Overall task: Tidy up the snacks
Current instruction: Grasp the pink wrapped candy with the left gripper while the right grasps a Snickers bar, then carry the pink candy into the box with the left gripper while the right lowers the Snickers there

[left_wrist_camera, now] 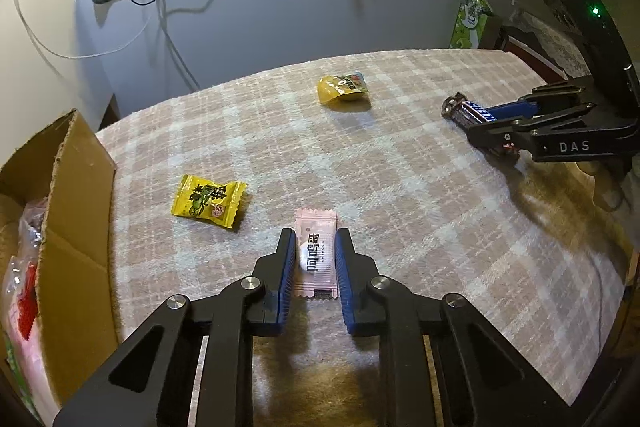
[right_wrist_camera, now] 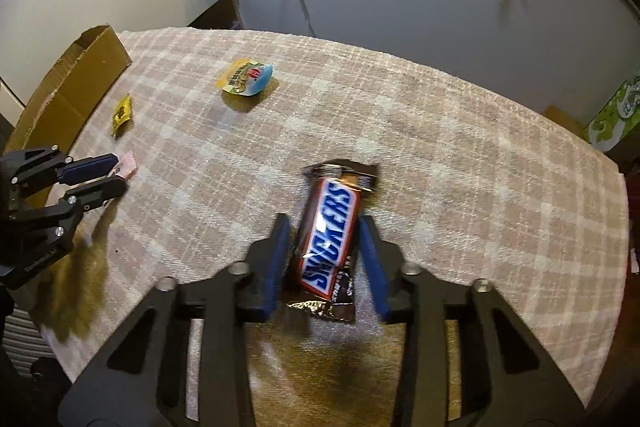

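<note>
My left gripper (left_wrist_camera: 315, 241) has its blue pads close on both sides of a pink candy packet (left_wrist_camera: 315, 254) lying on the checked tablecloth (left_wrist_camera: 400, 195); whether they press it is unclear. My right gripper (right_wrist_camera: 324, 227) straddles a Snickers bar (right_wrist_camera: 328, 235) on the cloth, with small gaps at both pads. The bar (left_wrist_camera: 470, 113) and right gripper (left_wrist_camera: 480, 121) also show at the right of the left wrist view. A yellow candy (left_wrist_camera: 208, 201) and a yellow-blue pouch (left_wrist_camera: 343, 89) lie loose on the table.
An open cardboard box (left_wrist_camera: 76, 211) holding several wrapped snacks stands at the table's left edge. A green tissue pack (left_wrist_camera: 470, 21) sits behind the table at far right. Cables hang on the wall behind.
</note>
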`<action>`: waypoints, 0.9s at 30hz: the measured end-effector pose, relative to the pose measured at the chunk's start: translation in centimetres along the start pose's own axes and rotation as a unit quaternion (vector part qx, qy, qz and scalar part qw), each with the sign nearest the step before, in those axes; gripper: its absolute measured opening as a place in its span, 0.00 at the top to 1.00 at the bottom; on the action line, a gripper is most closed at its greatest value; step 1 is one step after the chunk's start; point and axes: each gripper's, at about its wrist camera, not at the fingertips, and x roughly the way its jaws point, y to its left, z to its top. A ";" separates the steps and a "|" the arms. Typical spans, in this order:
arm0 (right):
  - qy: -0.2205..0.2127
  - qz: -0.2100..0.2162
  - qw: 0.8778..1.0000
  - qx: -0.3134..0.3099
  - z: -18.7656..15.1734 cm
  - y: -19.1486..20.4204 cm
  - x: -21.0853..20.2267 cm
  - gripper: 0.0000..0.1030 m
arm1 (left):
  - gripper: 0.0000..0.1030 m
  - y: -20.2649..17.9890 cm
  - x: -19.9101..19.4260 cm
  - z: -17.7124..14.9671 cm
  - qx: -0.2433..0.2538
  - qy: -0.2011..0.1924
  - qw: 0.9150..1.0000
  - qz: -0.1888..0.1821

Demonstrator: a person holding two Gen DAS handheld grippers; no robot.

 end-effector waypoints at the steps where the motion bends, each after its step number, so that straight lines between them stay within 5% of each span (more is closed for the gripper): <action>1: -0.001 0.001 1.000 0.000 0.0 0.0 0.0 0.71 | 0.83 0.0 0.0 0.0 -0.002 -0.001 1.000 0.000; 18: -0.033 0.023 0.999 0.007 -0.8 0.2 -3.4 0.71 | 0.83 0.1 -3.3 -0.5 -0.032 -0.034 0.999 -0.007; 27: -0.061 0.044 0.997 -0.018 0.6 3.6 -6.0 0.71 | 0.83 1.0 -7.2 -0.6 -0.043 -0.072 0.996 0.006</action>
